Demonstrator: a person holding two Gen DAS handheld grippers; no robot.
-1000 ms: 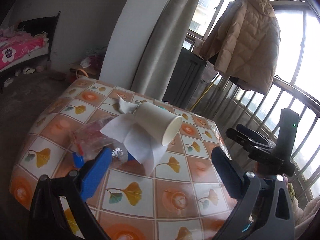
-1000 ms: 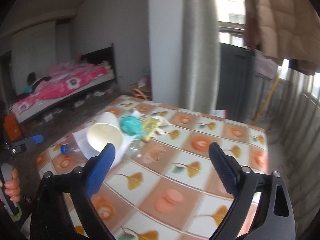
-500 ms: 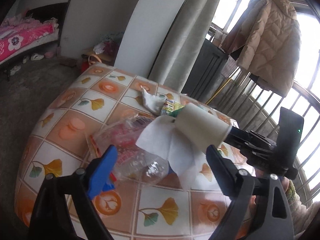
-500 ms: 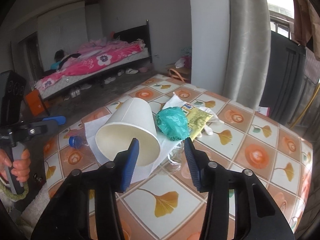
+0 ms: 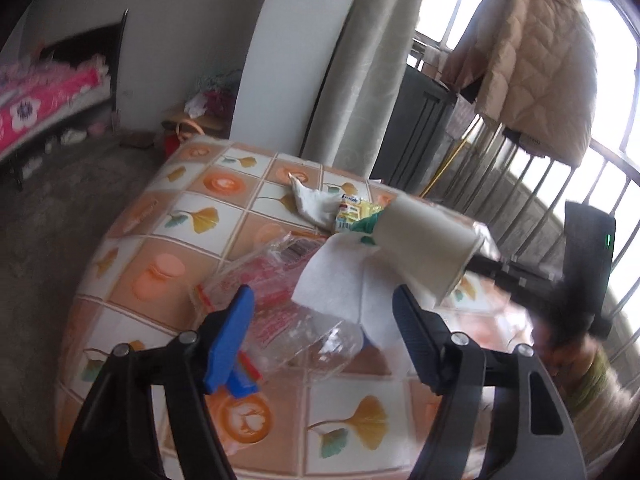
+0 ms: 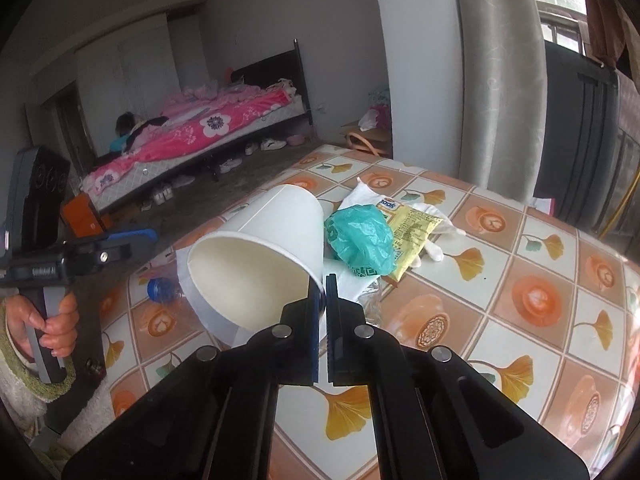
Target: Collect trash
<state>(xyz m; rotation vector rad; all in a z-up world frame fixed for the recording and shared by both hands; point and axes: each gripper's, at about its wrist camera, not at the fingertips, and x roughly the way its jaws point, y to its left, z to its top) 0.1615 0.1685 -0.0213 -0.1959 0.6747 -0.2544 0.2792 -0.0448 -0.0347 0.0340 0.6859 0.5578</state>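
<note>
A white paper cup (image 6: 260, 252) lies tilted on a pile of trash on the tiled table (image 6: 520, 300). My right gripper (image 6: 323, 292) is shut on the cup's rim at its lower right edge. The cup also shows in the left wrist view (image 5: 428, 248), with the right gripper (image 5: 484, 264) pinching its rim. Under it lie a white tissue (image 5: 340, 280), a crushed clear plastic bottle (image 5: 304, 340) with a blue cap (image 6: 158, 290), a green plastic bag (image 6: 360, 240) and a yellow wrapper (image 6: 412, 228). My left gripper (image 5: 324, 332) is open, just short of the bottle and tissue.
A white crumpled bag (image 5: 312, 200) lies at the far side of the pile. A curtain (image 5: 360, 60) and a dark cabinet (image 5: 416, 128) stand behind the table. A beige jacket (image 5: 536, 52) hangs by the window railing. A pink bed (image 6: 208, 128) is across the room.
My right gripper closed from wide open onto the cup's rim. My left gripper moved in closer to the bottle and tissue and narrowed a little, still open.
</note>
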